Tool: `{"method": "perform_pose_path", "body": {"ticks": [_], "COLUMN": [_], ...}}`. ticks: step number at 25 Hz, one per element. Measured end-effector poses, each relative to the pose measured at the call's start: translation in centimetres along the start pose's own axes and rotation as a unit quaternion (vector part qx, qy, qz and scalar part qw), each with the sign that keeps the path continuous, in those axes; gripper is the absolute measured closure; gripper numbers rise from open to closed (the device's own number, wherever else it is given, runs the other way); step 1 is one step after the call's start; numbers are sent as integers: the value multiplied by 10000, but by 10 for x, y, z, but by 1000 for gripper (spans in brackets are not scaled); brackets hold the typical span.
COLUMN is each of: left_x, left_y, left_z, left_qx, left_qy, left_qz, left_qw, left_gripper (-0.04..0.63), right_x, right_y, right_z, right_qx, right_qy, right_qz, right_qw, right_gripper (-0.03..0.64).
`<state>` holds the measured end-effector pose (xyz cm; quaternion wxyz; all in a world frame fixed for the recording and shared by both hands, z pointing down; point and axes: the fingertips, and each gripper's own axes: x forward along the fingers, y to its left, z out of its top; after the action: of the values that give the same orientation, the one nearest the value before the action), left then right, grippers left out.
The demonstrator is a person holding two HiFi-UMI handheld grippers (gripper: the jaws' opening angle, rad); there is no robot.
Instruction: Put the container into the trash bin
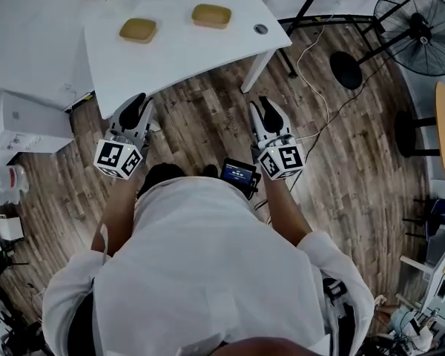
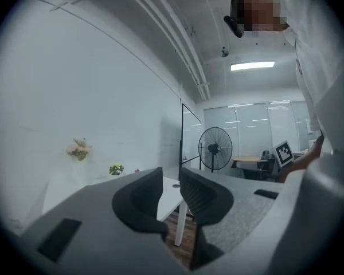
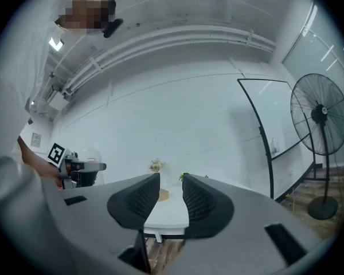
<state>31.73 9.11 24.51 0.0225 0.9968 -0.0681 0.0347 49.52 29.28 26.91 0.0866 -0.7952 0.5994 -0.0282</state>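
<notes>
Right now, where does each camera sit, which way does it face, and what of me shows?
Head view: on the head, looking steeply down at the white table and wood floor; shirt, left gripper and right gripper show.
Left gripper view: on the left gripper, facing level past its open jaws toward the table corner and fan; shirt at right.
Right gripper view: on the right gripper, facing level at the table; shirt and left gripper at left.
Shared: all show table and fan.

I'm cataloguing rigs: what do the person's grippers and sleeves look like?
The left gripper and right gripper have pale grey bodies, black ribbed jaws and a black-and-white marker cube each. The shirt is white, short-sleeved.
</notes>
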Motion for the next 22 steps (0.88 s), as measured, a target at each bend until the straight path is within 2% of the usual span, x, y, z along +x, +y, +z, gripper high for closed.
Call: {"method": "perform_pose_path", "body": {"ticks": [8, 13, 22], "left_x": [-6, -19, -35], "left_y": [42, 79, 189], "left_z": [-4, -18, -30], "left_qx": [-49, -255, -478], "left_qy": [22, -49, -411], "left_qz": [690, 1161, 2094], "left_qw": [9976, 9929, 9758], "left_gripper": [500, 500, 500], "right_x": [64, 110, 226], "right_y": [-5, 9, 29], "right_z": [-21, -31, -48], "right_qx": [225, 195, 17], "right_qy": [237, 450, 724], "right_qz": [574, 997, 1576], "right_qw": [9978, 9938, 9848], "right_gripper": [480, 482, 482]}}
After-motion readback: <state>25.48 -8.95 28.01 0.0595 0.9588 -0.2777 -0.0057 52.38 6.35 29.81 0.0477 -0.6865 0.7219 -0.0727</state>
